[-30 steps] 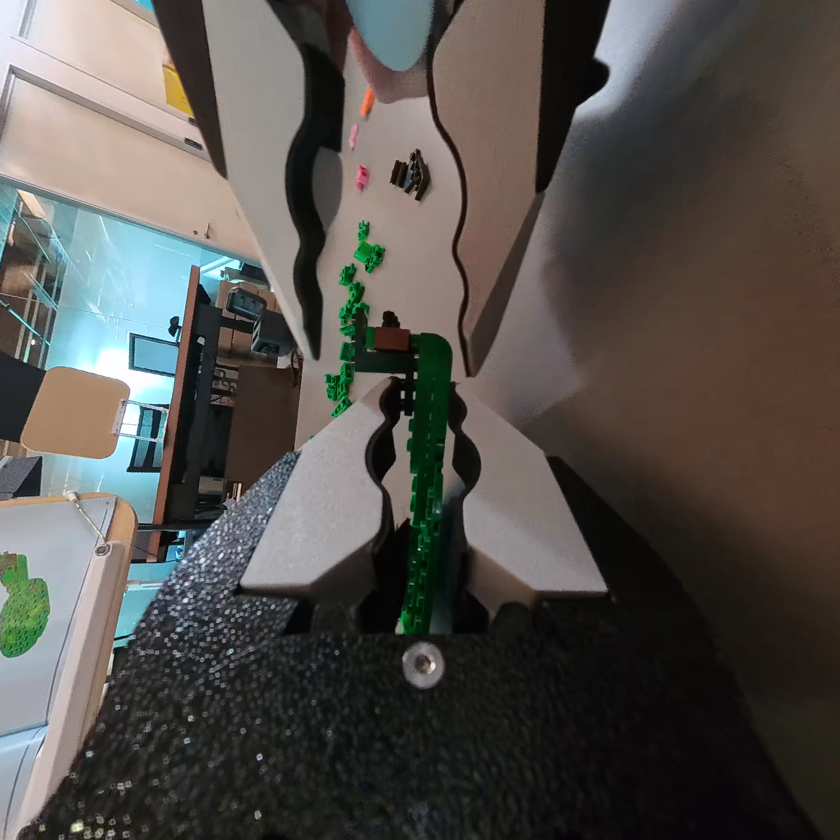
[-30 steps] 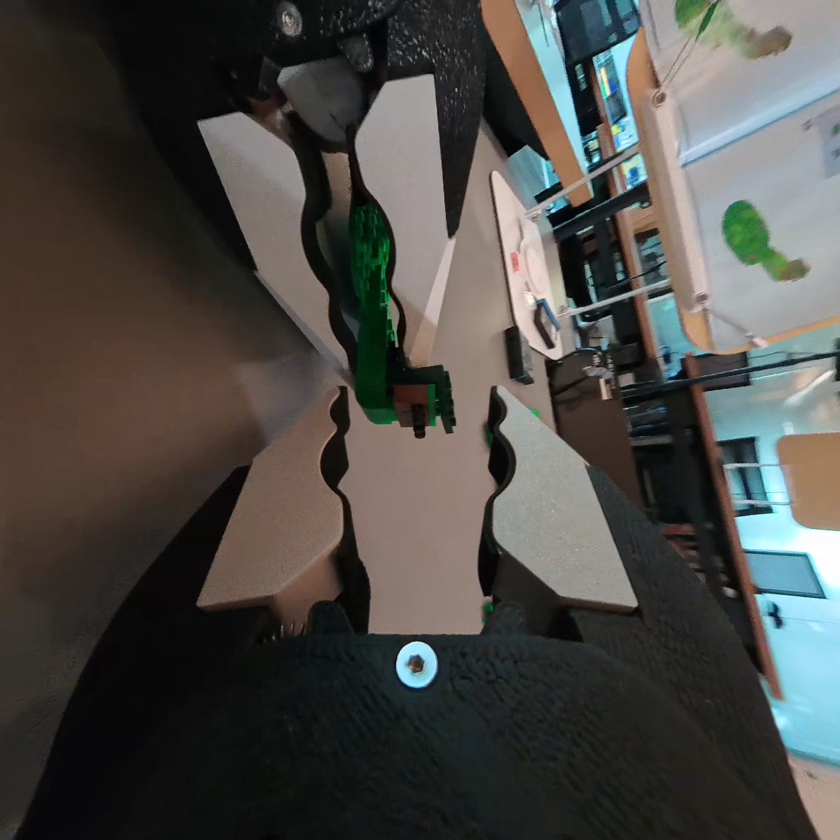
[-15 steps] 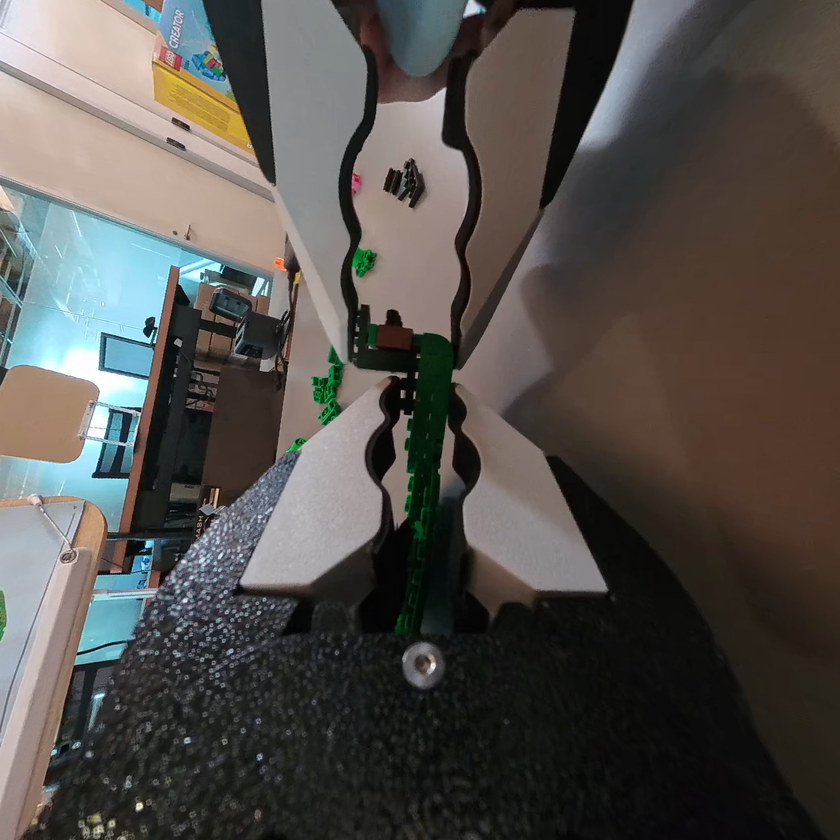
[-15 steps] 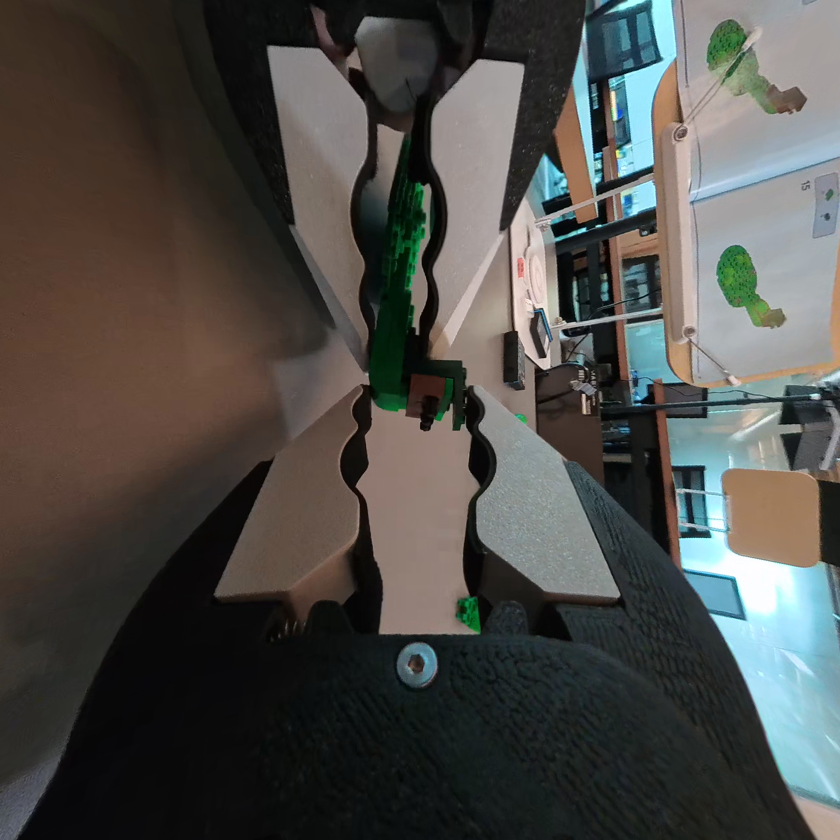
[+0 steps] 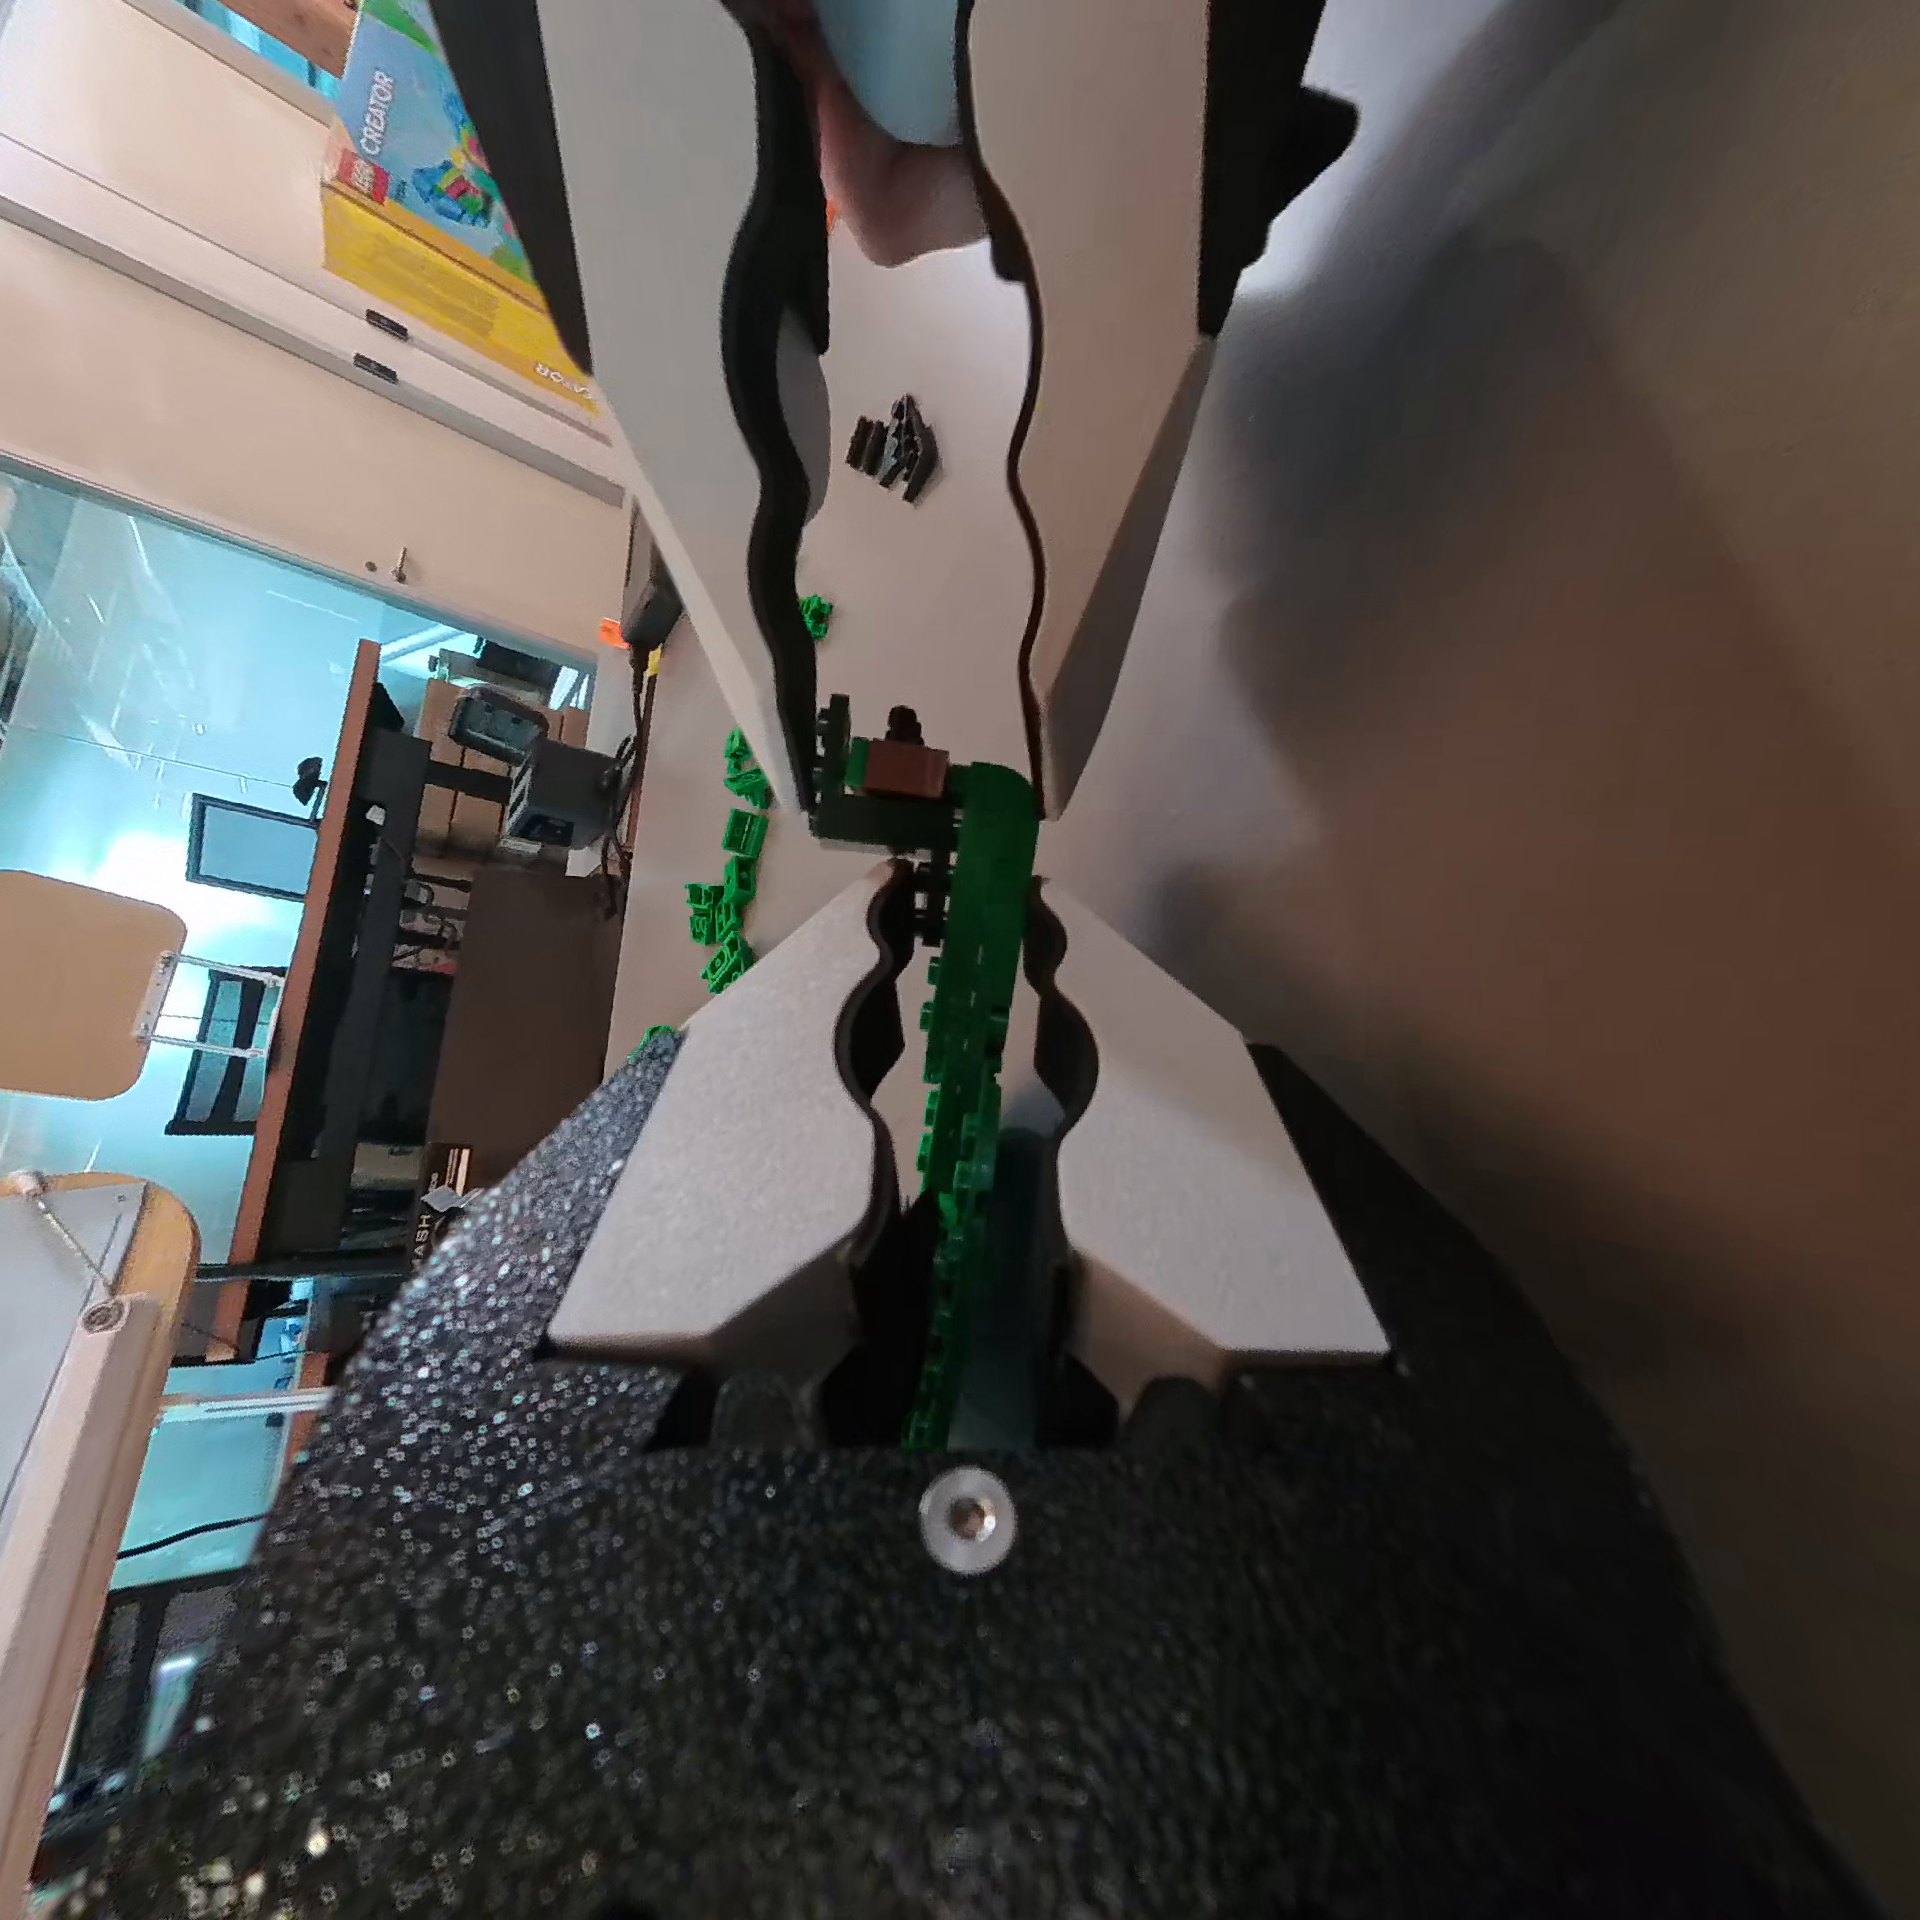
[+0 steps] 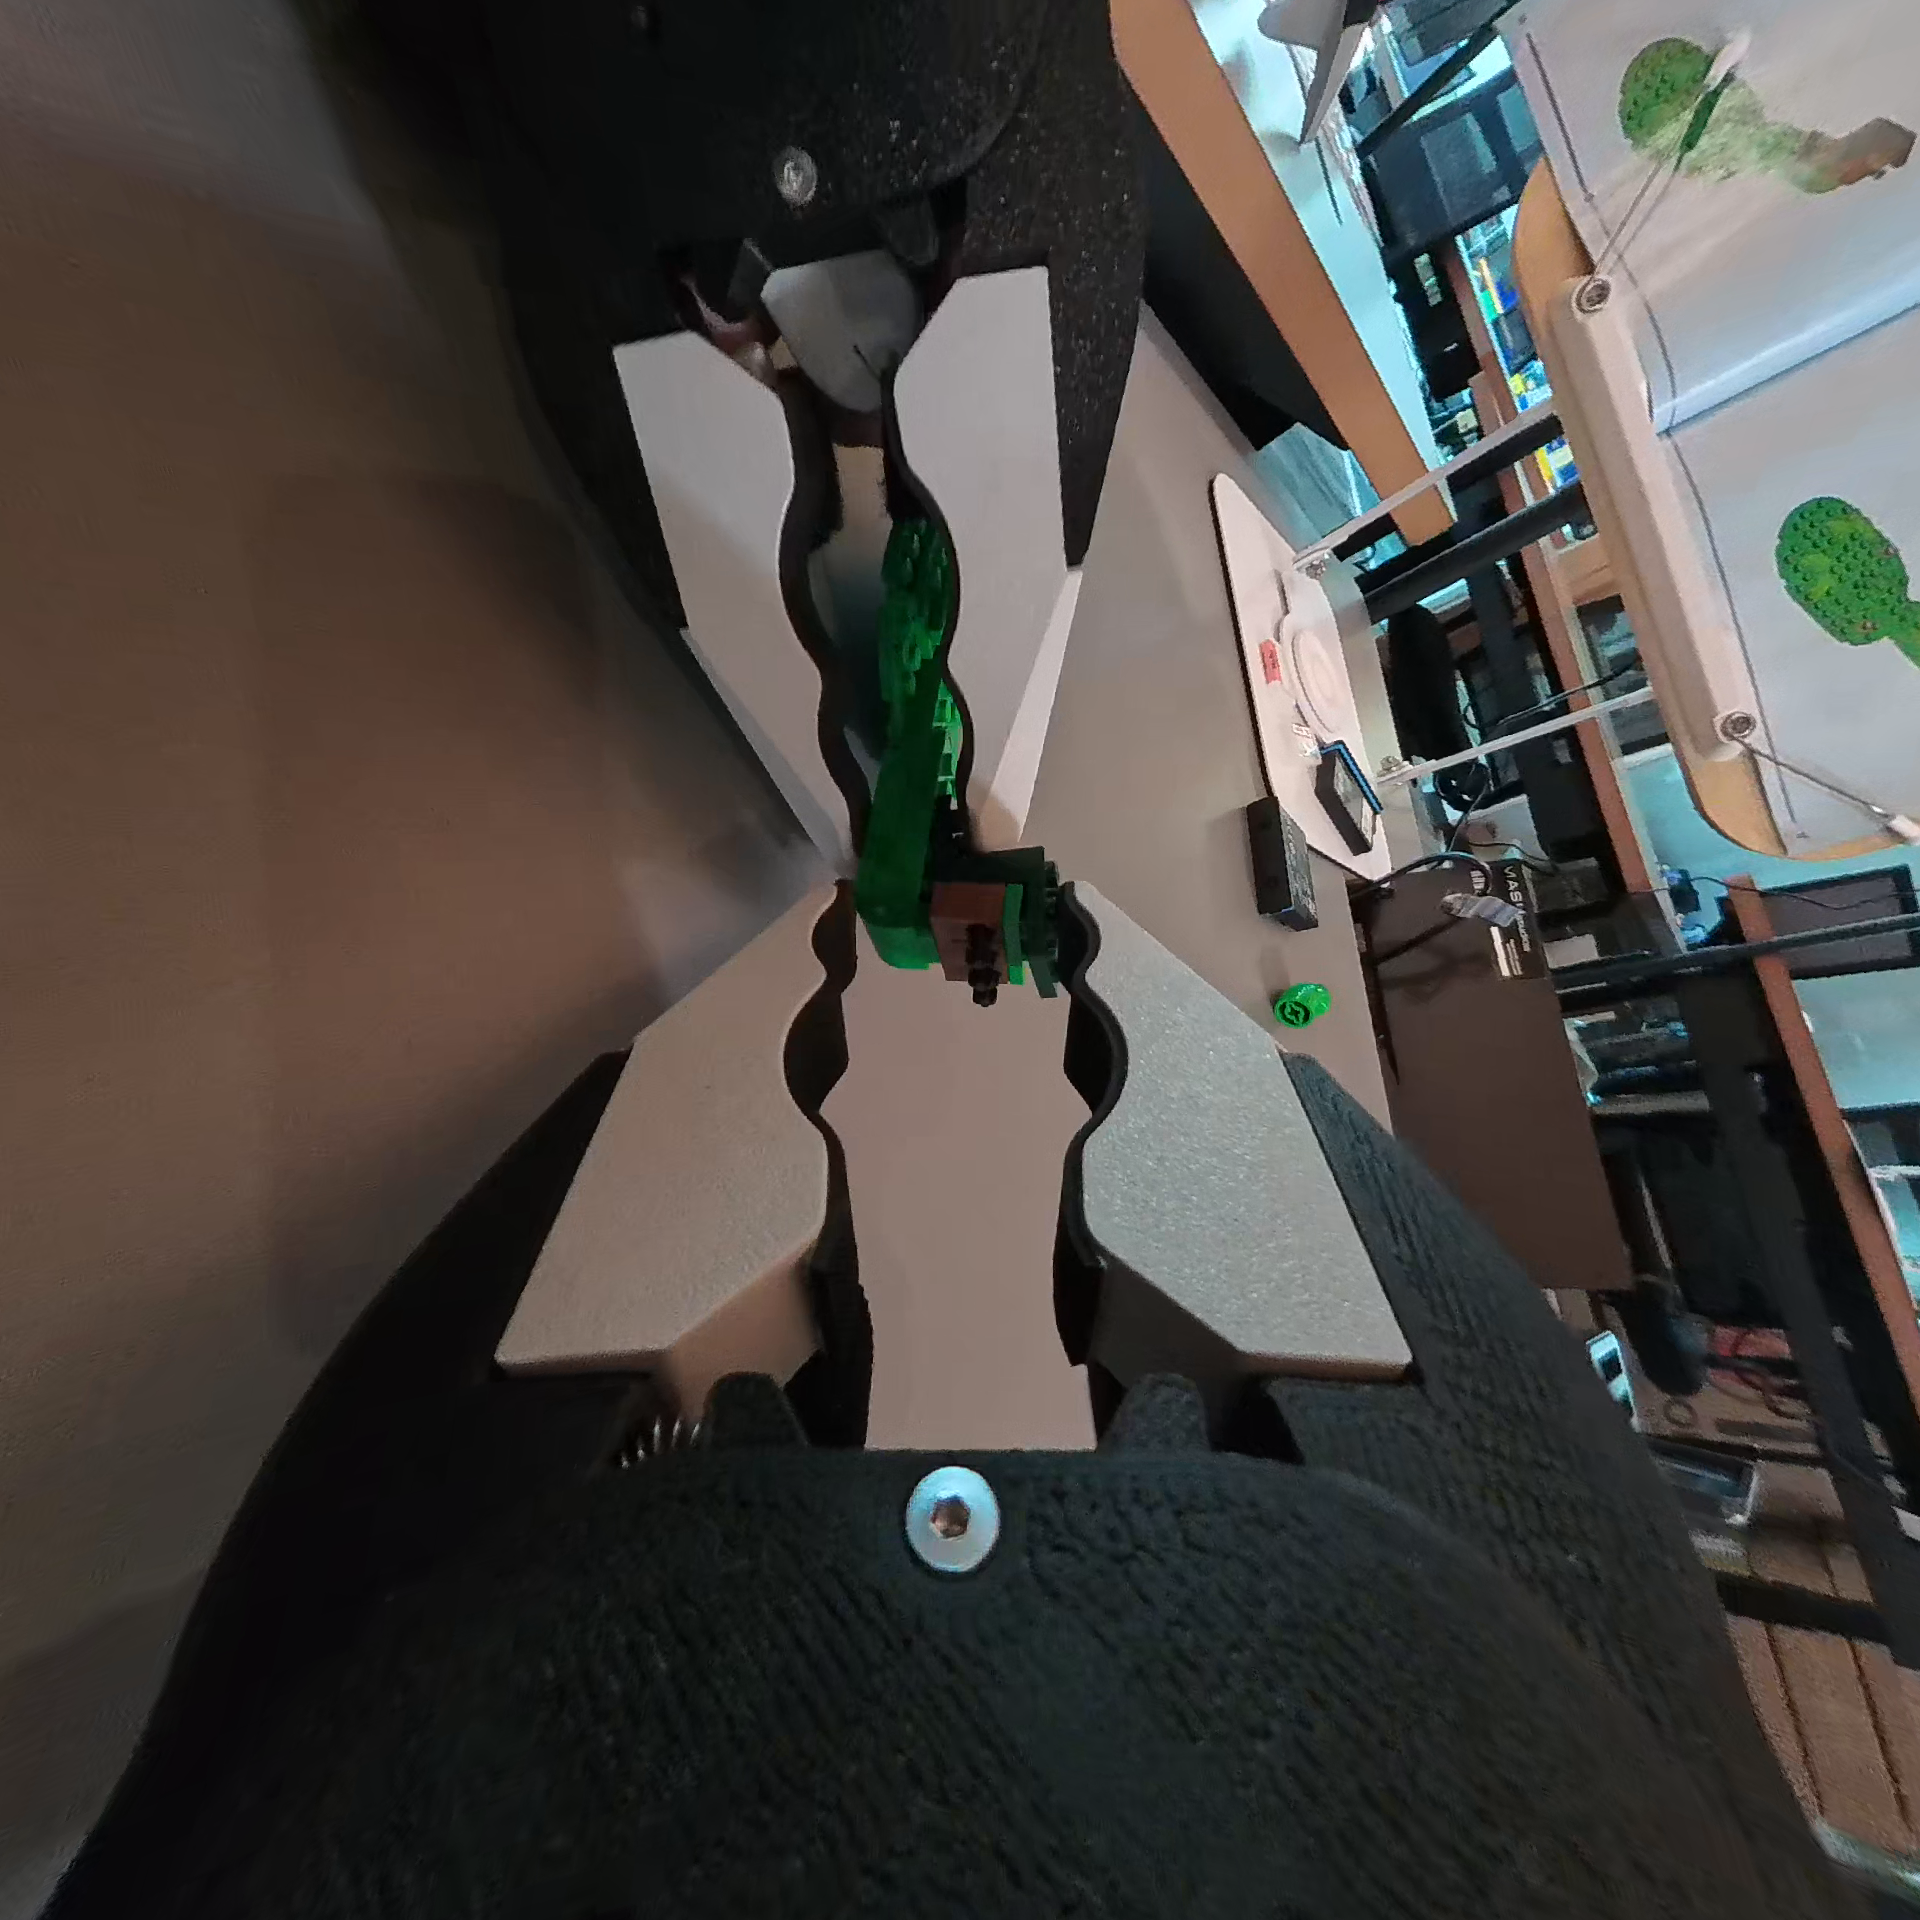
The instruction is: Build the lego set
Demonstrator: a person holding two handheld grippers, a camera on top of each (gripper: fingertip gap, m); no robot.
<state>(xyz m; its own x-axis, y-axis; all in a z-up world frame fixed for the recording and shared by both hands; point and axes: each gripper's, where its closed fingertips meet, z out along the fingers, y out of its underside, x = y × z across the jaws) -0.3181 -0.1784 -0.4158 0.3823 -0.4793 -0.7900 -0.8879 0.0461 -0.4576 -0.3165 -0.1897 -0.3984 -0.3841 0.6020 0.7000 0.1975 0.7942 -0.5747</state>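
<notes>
Lego build of studded green plastic plates (image 5: 977, 997), with a dark-green and brown brick cluster (image 5: 894, 779) at its 12 o'clock tip, is pinched edge-on by the left gripper (image 5: 961, 894) and its wavy beige fingers. The right gripper (image 6: 961, 925) is spread around that cluster, over the smooth pale table (image 6: 1153, 831).

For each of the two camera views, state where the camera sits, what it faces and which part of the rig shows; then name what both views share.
Left wrist view: sits on the left gripper, looks along its jaws, shut on the green lego build, at the facing right gripper and loose green bricks on the table.
Right wrist view: sits on the right gripper, jaws open around the build's end; faces the left gripper.
Shared: the lego build, both grippers, the table.
</notes>
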